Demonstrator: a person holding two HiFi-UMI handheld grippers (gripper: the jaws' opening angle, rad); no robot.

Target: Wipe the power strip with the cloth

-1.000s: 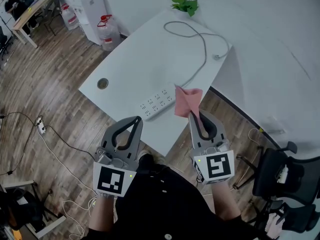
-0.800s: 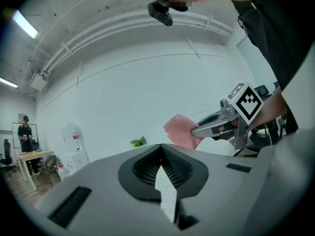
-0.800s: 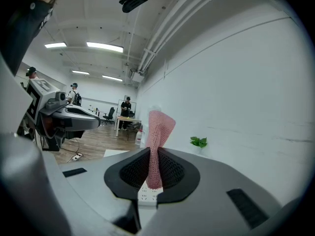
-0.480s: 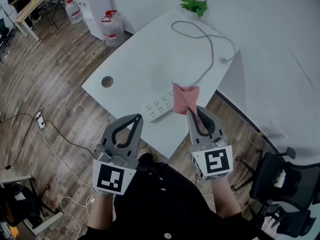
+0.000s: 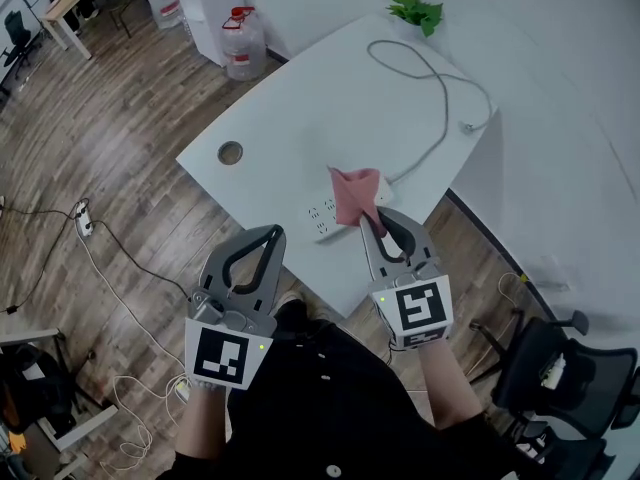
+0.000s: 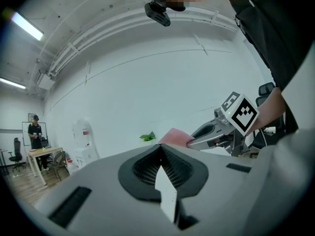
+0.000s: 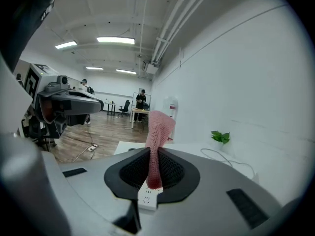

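A white power strip [image 5: 324, 215] lies near the front edge of the white table [image 5: 300, 108]. A pink cloth [image 5: 355, 192] covers its right part. My right gripper [image 5: 372, 226] is shut on the cloth, which stands up from the jaws just above the strip. In the right gripper view the cloth [image 7: 156, 132] rises between the shut jaws of the right gripper [image 7: 152, 151], and the strip's end [image 7: 146, 198] shows below. My left gripper [image 5: 268, 238] is shut and empty, held off the table's front edge, left of the strip. Its jaws meet in the left gripper view [image 6: 160, 147].
A grey cable [image 5: 440, 78] runs from the strip across the table toward a small plant [image 5: 414, 9]. A round cable hole [image 5: 230, 153] is at the table's left. Water jugs [image 5: 245, 43] stand on the wooden floor; a black chair [image 5: 560, 378] is at the right.
My right gripper has carried the cloth left, over the power strip's right part. The left gripper has stayed shut at the table's front edge.
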